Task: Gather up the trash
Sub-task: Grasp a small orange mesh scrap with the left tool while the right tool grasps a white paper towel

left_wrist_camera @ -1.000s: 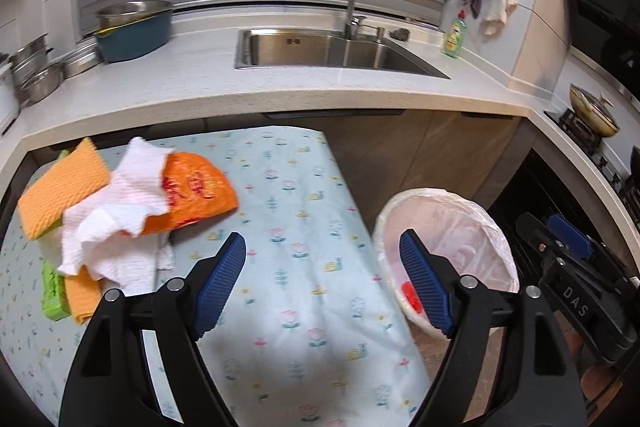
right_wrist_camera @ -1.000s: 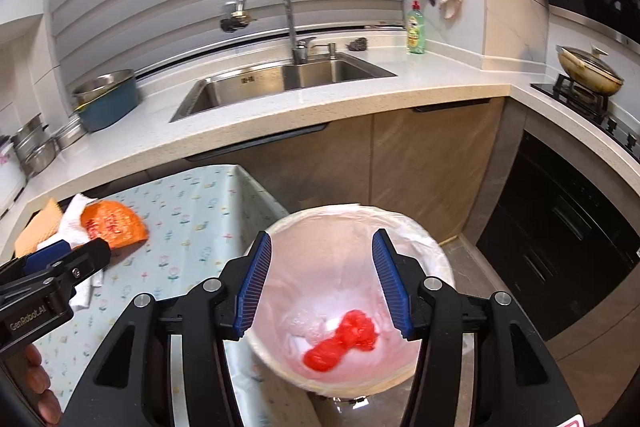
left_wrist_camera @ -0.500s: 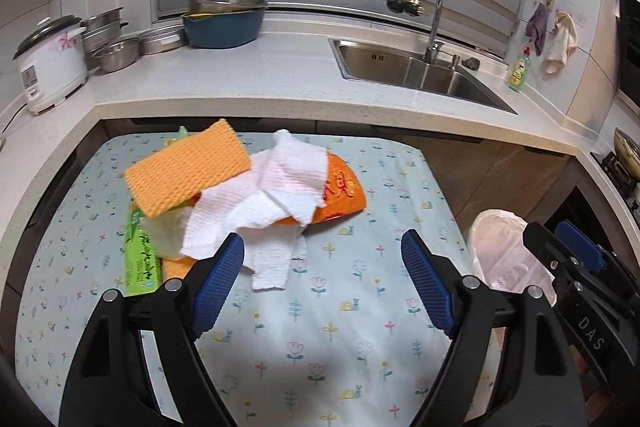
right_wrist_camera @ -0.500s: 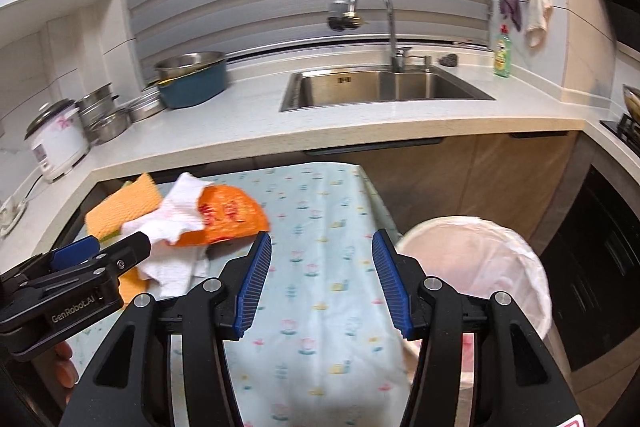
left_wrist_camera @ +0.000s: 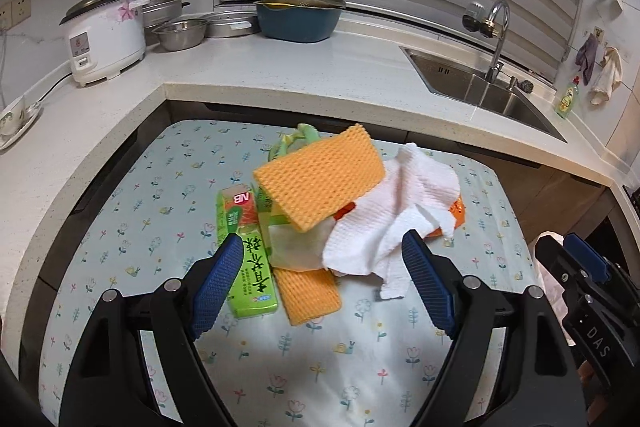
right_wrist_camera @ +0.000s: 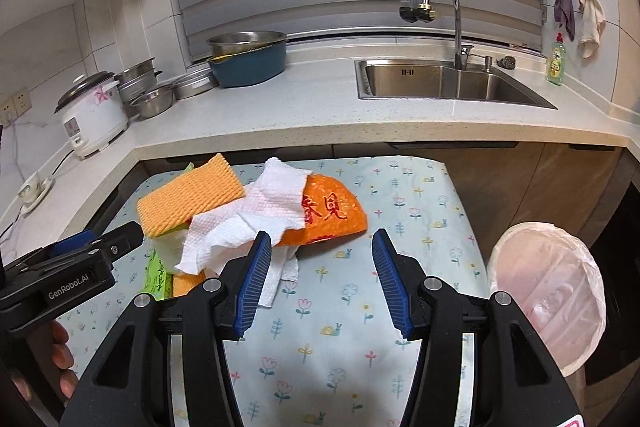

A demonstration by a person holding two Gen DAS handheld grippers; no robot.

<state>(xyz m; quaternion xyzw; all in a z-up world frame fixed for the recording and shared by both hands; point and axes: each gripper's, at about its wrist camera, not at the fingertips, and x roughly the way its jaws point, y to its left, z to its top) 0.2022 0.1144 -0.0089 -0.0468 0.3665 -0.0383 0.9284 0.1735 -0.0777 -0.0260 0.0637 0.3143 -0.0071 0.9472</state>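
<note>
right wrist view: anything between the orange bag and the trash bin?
Nothing: only bare floral tablecloth between the orange bag and the trash bin, right wrist view.

The trash lies in one loose heap on the flowered table cover (left_wrist_camera: 160, 187). On top, an orange waffle-textured cloth (left_wrist_camera: 320, 175) rests tilted. A crumpled white paper towel (left_wrist_camera: 392, 223) hangs over the right side of the heap and partly covers an orange plastic wrapper (right_wrist_camera: 332, 211) with red characters. On the left, a green carton (left_wrist_camera: 248, 267) lies flat. The trash bin (right_wrist_camera: 548, 303), lined with a pale pink bag, stands beside the table's right edge.
</note>
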